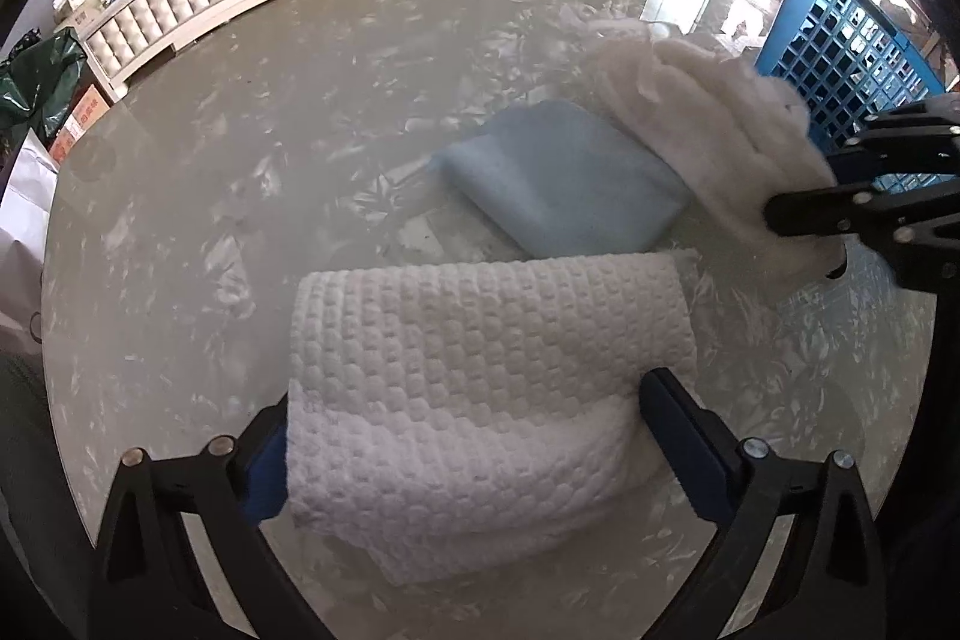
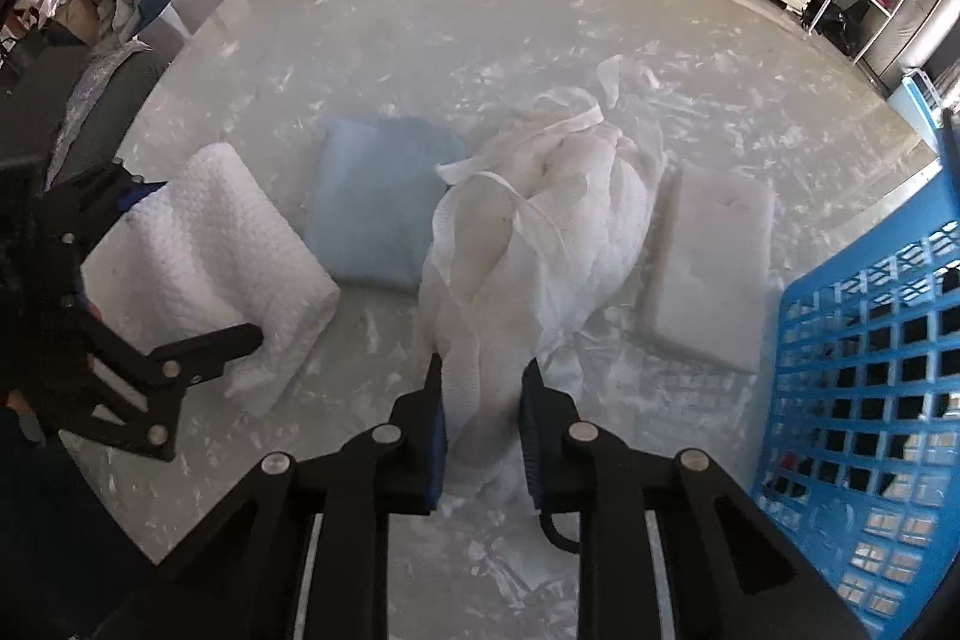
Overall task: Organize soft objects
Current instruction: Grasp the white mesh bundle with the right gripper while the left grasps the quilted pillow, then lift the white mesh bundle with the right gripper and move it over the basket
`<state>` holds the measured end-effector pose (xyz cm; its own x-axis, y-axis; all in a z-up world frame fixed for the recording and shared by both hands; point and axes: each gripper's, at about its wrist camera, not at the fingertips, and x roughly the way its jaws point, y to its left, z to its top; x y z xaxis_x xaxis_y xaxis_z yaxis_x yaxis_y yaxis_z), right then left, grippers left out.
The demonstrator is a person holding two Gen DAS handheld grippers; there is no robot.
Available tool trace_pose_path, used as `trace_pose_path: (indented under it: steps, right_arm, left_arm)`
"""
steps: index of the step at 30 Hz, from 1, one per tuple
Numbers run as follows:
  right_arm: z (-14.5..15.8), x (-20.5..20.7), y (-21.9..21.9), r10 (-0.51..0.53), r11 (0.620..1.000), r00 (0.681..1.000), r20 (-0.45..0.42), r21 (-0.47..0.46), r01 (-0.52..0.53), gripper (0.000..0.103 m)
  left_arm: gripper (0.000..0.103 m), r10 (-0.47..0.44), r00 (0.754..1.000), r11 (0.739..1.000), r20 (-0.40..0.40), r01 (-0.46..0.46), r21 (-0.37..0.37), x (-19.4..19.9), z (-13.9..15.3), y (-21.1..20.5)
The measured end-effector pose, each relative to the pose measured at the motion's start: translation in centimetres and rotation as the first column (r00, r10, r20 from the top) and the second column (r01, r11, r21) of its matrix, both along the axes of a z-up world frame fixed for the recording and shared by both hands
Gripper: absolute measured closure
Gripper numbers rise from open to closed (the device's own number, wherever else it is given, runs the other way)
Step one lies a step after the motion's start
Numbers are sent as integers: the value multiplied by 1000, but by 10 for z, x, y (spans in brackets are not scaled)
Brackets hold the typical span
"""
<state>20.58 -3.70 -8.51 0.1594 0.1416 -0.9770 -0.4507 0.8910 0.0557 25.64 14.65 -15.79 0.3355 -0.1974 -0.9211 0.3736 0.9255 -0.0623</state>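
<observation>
A white waffle-weave towel lies folded on the table, and my left gripper straddles its near end with the jaws wide, one finger on each side; the towel does not look squeezed. The right wrist view shows that gripper over the same towel. My right gripper is shut on the near end of a crumpled white gauze cloth. In the left wrist view the gauze cloth bunches against the right gripper. Between the two lies a folded light blue cloth.
A blue lattice basket stands at the table's right edge, close to my right gripper. A flat white folded pad lies between the gauze cloth and the basket. The marbled glass table stretches away beyond the cloths, with shelves and clutter behind it.
</observation>
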Motion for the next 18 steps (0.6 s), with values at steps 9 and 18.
trace_pose_path:
  steps: [9,18]
  right_arm:
    - [28,1,-14,-11,1000,1000,26,29,10,84]
    - [52,5,-18,18,999,999,49,49,-20,84]
  left_arm:
    - [32,26,1000,999,3,-26,-32,-9,8,12]
    - [70,27,999,994,-26,-29,-101,-16,14,12]
